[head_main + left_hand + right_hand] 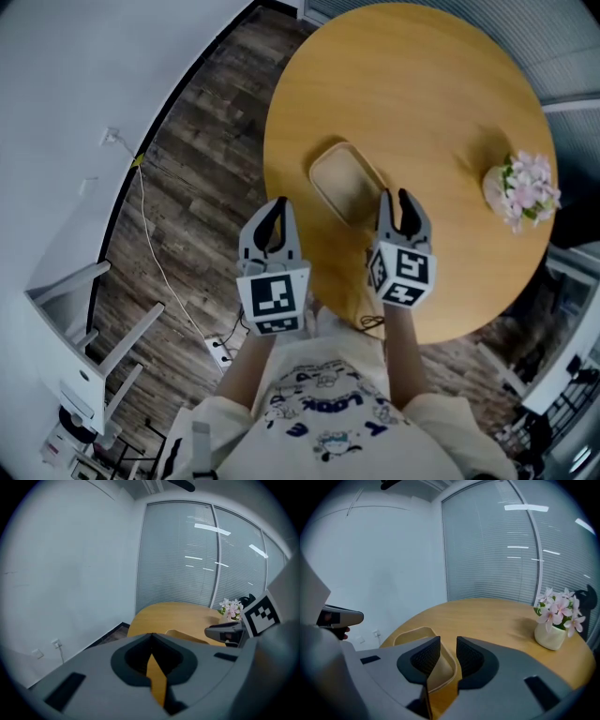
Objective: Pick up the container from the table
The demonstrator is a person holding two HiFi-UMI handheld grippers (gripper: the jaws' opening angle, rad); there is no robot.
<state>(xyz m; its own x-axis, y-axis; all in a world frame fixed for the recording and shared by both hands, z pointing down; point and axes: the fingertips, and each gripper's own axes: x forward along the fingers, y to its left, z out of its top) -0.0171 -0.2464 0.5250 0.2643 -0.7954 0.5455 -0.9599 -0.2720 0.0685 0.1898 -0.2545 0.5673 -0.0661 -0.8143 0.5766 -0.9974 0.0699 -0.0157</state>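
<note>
A shallow beige container [345, 183] with rounded corners lies on the round wooden table [422, 84], near the edge closest to me. My right gripper [395, 199] is open, its jaws a small way apart at the container's near right corner. In the right gripper view the container [415, 635] lies under the right gripper [448, 644], and its rim shows through the gap. My left gripper [278, 208] is shut and empty, and hangs left of the table over the floor. In the left gripper view the left gripper [151, 637] points towards the table [178, 613], where a sliver of the container [183, 634] shows.
A white pot of pink flowers [520, 187] stands at the table's right side, also as the flowers [555, 620]. White furniture [84, 347] and a white cable [155, 253] lie on the dark wood floor at the left. Blinds [497, 550] cover the windows behind the table.
</note>
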